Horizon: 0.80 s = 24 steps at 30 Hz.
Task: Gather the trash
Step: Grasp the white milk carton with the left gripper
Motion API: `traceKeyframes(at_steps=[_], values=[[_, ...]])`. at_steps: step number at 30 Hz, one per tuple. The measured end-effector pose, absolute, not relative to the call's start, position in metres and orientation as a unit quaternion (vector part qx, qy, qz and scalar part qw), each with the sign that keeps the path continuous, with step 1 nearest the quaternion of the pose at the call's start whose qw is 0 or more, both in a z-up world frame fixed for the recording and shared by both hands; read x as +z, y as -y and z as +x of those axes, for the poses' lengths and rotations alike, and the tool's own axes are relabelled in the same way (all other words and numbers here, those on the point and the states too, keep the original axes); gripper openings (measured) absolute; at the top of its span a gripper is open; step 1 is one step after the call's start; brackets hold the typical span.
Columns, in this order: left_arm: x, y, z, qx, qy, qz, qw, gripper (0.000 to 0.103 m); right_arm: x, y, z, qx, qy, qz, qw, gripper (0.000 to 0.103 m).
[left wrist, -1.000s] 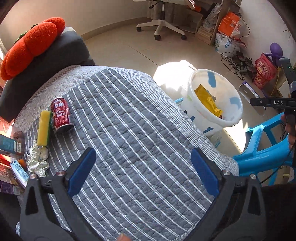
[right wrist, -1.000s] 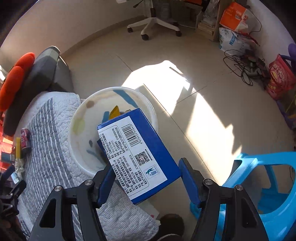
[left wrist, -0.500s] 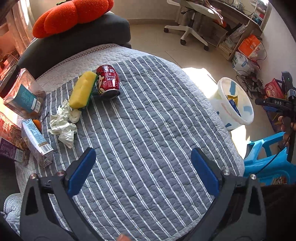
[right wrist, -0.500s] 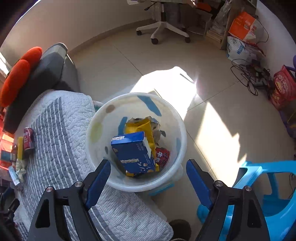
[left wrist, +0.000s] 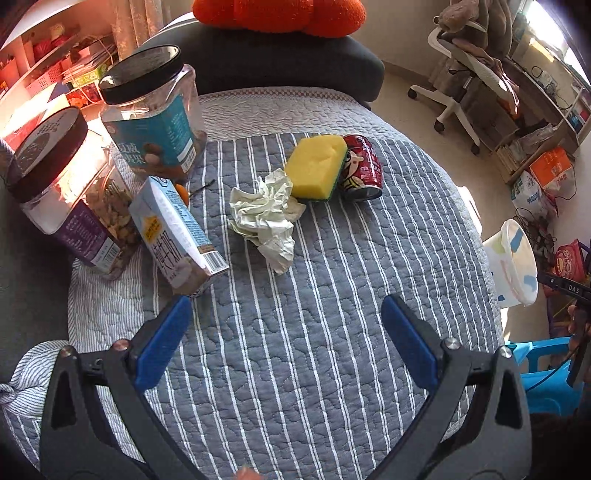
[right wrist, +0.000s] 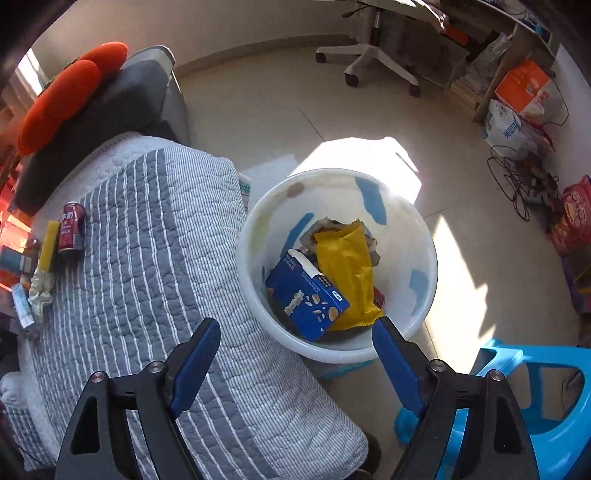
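Note:
My left gripper (left wrist: 286, 325) is open and empty above the grey striped quilt (left wrist: 314, 332). Ahead of it lie a crumpled white paper (left wrist: 267, 216), a yellow sponge (left wrist: 317, 167), a red drink can (left wrist: 360, 168) on its side and a milk carton (left wrist: 175, 230). My right gripper (right wrist: 295, 354) is open and empty above the near rim of the white bin (right wrist: 424, 295). In the bin lie a blue box (right wrist: 306, 297) and a yellow wrapper (right wrist: 345, 273). The bin also shows in the left wrist view (left wrist: 515, 266).
Two clear jars with black lids (left wrist: 155, 114) (left wrist: 62, 184) stand at the quilt's left edge. A dark cushion (left wrist: 280, 62) with an orange pillow (left wrist: 280, 14) lies behind. A blue plastic stool (right wrist: 535, 398) stands right of the bin. An office chair (right wrist: 373, 55) is farther back.
The blue box left my right gripper and dropped into the bin; that gripper opened. My left gripper swung left toward the trash on the quilt.

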<state>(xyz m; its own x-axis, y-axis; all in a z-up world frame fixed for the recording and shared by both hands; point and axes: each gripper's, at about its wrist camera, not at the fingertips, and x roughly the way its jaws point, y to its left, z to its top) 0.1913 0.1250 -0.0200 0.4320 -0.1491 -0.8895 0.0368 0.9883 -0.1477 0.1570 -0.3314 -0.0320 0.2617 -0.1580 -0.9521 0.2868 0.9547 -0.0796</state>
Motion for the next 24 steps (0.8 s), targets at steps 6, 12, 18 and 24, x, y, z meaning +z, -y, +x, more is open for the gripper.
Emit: traceKeyframes(at_steps=[6,12,18,24], values=[[-0.037,-0.171,0.209,-0.029,-0.547,-0.089,0.832,0.102,-0.040,0.306,0.166,-0.126,-0.597,0.044,0.791,0.086],[-0.065,-0.192,0.228,0.001,-0.560,-0.140,0.816,0.101,-0.052,0.286,0.176,-0.117,-0.605,0.040,0.787,0.086],[-0.082,-0.197,0.250,0.024,-0.559,-0.175,0.810,0.089,-0.063,0.269,0.183,-0.107,-0.612,0.034,0.783,0.086],[-0.098,-0.206,0.264,0.050,-0.556,-0.188,0.808,0.078,-0.071,0.258,0.185,-0.101,-0.617,0.031,0.780,0.086]])
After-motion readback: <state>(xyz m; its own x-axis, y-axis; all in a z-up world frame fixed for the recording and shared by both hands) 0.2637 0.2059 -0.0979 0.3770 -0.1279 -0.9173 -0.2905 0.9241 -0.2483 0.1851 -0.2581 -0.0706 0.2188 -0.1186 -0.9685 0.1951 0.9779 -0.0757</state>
